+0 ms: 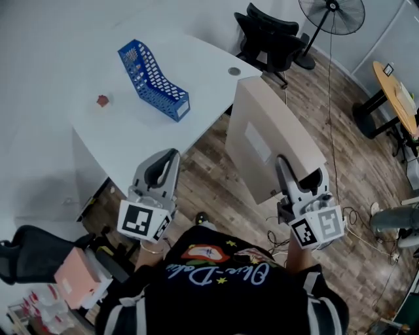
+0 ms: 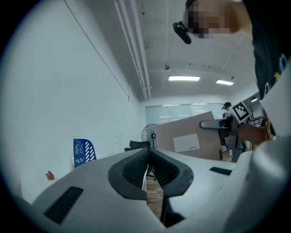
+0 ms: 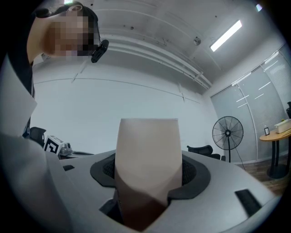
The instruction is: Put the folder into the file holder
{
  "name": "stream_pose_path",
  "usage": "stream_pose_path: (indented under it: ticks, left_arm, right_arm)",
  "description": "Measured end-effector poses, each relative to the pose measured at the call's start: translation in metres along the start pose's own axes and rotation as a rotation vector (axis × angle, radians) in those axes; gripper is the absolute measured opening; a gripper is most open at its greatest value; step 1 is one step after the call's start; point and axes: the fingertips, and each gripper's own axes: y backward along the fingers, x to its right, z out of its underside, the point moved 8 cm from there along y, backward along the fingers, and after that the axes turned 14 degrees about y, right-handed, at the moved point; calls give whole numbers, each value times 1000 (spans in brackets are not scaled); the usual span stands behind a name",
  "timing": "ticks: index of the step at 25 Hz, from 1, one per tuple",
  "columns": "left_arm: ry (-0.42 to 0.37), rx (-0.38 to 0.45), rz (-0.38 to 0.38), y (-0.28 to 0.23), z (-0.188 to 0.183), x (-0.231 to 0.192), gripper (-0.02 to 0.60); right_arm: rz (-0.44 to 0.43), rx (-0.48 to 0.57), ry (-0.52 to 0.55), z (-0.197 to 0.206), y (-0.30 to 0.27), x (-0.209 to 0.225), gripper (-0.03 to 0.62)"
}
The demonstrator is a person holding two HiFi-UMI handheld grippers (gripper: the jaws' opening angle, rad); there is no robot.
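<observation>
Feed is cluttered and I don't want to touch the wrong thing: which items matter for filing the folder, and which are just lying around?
Job: beige folder, clamped in the right gripper; blue file holder on the white desk; left gripper, shut, empty.
Lying about: small red object; black office chair; standing fan; round wooden table; pink box.
</observation>
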Motion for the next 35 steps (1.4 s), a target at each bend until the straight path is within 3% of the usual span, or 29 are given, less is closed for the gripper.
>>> stream_pose_path:
  ticks: [6, 14, 27, 35]
  left_arm:
    - [-19, 13, 3, -15, -6, -42, 14]
    - [-34, 15, -84, -16, -15, -87, 14]
    - [-18, 84, -313, -27, -31, -129, 14]
    - [-10, 79, -450, -22, -32, -138, 14]
  right_arm:
    - [-3, 11, -15, 7, -46, -6, 272]
    - [-24, 24, -36, 14, -105, -7, 272]
    - [-222, 174, -44, -11, -227, 10, 272]
    - [-354, 256, -104, -14, -297, -9, 270]
